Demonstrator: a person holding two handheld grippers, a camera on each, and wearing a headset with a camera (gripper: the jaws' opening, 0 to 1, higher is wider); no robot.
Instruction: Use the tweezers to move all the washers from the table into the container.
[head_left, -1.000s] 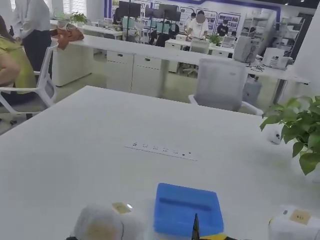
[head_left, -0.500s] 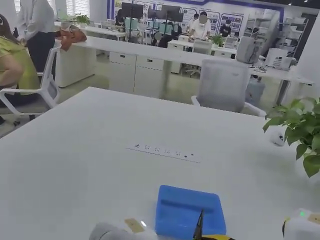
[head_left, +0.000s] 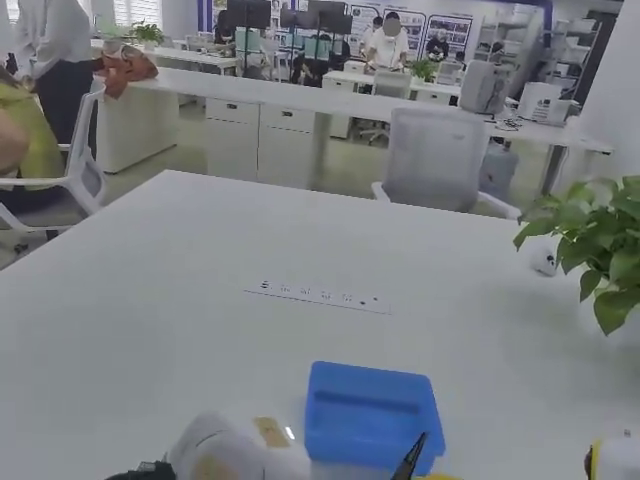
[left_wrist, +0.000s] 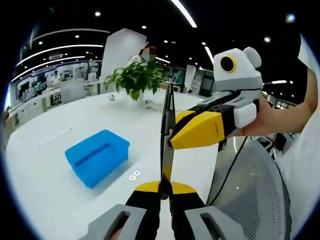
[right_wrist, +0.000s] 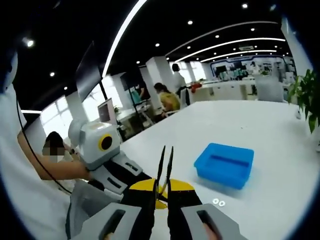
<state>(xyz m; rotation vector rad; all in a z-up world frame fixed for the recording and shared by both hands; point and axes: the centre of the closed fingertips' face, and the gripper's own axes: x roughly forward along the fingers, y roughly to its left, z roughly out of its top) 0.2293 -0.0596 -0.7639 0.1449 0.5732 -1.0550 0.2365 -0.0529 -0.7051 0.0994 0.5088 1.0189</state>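
Tweezers (left_wrist: 168, 110), newly tilted, are clamped in the jaws of left gripper (left_wrist: 165, 192) and right gripper (right_wrist: 161, 194); two washers (left_wrist: 134, 175) are left beside the container (left_wrist: 110, 167).

Open office; white desks (head_left: 300, 100), grey chair (head_left: 436, 158), plant (head_left: 590, 240).

Blue container (head_left: 372, 415), white table (head_left: 150, 300), black tweezers (left_wrist: 168, 112)

The left gripper (left_wrist: 165, 191) and the right gripper (right_wrist: 160, 193) are drawn close together, each with its jaws clamped on the tweezers (left_wrist: 167, 120). A hand (left_wrist: 272, 117) grips the right gripper from behind.
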